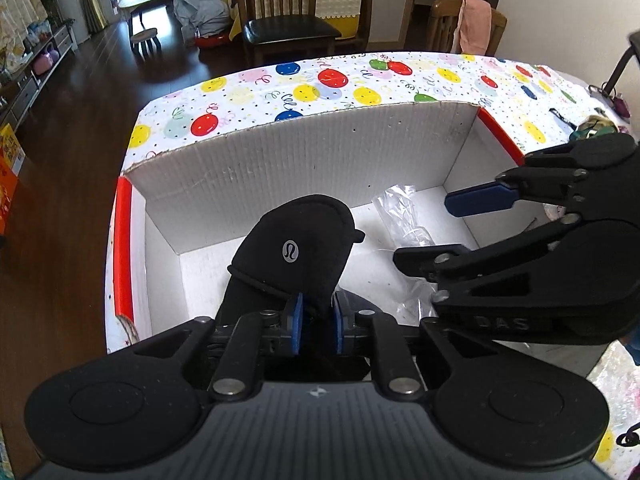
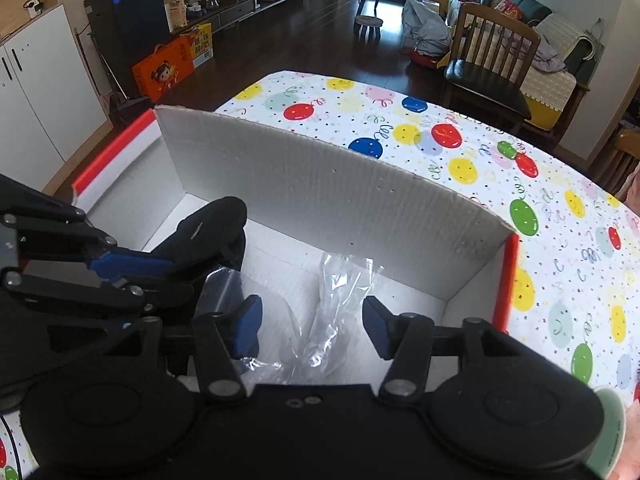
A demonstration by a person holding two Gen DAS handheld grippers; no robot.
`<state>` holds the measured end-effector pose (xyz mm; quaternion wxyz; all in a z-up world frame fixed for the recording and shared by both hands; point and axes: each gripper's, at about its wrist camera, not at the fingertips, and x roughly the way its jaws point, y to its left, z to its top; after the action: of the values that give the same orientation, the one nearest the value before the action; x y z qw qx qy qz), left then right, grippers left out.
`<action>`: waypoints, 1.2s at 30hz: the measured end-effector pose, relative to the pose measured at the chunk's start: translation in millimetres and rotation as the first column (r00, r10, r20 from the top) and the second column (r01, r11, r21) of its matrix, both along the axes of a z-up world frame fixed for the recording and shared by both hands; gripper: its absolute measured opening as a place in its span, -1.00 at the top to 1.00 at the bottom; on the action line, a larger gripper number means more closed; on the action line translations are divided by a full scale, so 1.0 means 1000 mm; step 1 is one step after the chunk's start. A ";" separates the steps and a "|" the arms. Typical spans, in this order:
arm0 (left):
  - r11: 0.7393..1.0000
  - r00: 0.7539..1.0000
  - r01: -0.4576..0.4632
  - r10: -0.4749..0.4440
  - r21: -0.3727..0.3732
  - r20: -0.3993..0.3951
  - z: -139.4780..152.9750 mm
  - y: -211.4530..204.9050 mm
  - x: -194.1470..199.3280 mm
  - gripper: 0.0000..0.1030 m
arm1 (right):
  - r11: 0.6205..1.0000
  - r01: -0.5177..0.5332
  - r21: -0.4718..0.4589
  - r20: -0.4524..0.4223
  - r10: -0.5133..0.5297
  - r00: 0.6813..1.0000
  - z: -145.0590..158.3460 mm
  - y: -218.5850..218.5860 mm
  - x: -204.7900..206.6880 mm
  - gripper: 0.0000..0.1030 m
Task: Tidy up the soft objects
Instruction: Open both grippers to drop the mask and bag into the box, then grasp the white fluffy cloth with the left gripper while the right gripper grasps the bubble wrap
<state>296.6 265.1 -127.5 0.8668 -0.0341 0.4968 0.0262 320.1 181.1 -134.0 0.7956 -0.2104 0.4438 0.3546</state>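
A black soft mitten [image 1: 300,240] with a small silver logo hangs into a white cardboard box [image 1: 320,152] with red edges. My left gripper [image 1: 319,324] is shut on the mitten's lower end, with black fabric pressed between the blue pads. The right wrist view shows the mitten [image 2: 218,220] at the box's left side, ahead of the left gripper [image 2: 176,276]. A crumpled clear plastic bag [image 2: 340,292] lies on the box floor [image 2: 288,264]. My right gripper [image 2: 312,328] stands open just above it, its pads clear of the plastic. In the left wrist view it [image 1: 444,232] reaches in from the right, over the bag [image 1: 400,216].
The box stands on a table with a balloon-print cloth [image 1: 360,76]. Small items including keys [image 1: 592,128] lie at the table's far right. A wooden chair [image 1: 280,12] stands behind the table and another with a pink towel [image 1: 474,24] beside it. Dark floor [image 1: 80,120] lies to the left.
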 end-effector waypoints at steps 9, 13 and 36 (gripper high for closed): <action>0.999 0.999 -0.016 0.018 -0.046 0.039 0.014 0.004 -0.013 0.62 | 0.998 -0.002 0.068 0.025 0.001 1.000 0.032 -0.024 -0.015 -0.11; 0.998 0.996 -0.022 0.027 -0.059 0.083 0.029 0.003 -0.023 0.62 | 0.993 0.008 0.119 0.036 -0.013 0.999 0.052 -0.041 -0.024 -0.15; 0.994 0.925 0.035 0.007 -0.103 0.380 0.133 -0.102 -0.083 -0.47 | 0.920 0.126 0.370 0.148 -0.192 0.970 0.138 -0.232 -0.073 -0.49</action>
<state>213.7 163.3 5.0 0.9436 -0.0817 0.3205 -0.0139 247.1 -50.5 4.0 0.8840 -0.0565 0.3130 0.3427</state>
